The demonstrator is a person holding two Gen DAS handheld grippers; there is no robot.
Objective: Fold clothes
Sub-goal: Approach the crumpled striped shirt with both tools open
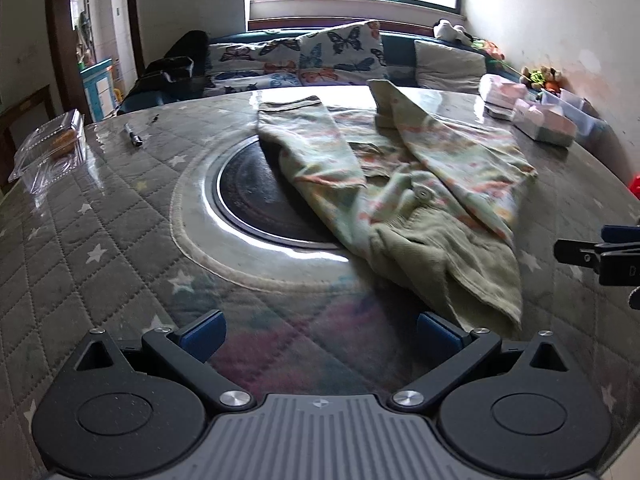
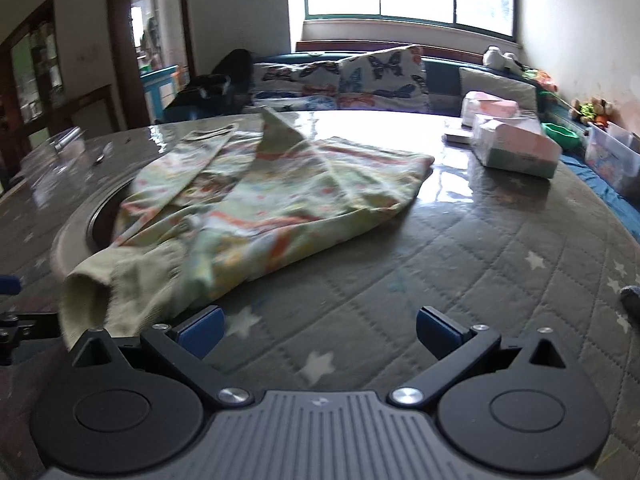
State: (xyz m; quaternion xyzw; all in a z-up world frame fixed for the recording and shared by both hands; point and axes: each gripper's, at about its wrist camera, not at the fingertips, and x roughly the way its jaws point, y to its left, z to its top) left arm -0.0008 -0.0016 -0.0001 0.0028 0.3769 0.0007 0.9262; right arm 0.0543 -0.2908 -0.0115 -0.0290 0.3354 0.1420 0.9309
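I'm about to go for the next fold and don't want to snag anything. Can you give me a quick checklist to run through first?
1. Left claw open and holding nothing: ok.
2. Right claw open and holding nothing: ok.
3. Patterned garment lying flat: not ok, its sleeves are folded in unevenly and the fabric is rumpled.
4. Garment fully on the quilted table cover: not ok, part drapes over the round dark inset.
5. Tissue boxes apart from the garment: ok.
6. Ribbed cuff within reach: ok, it lies beside the right claw.
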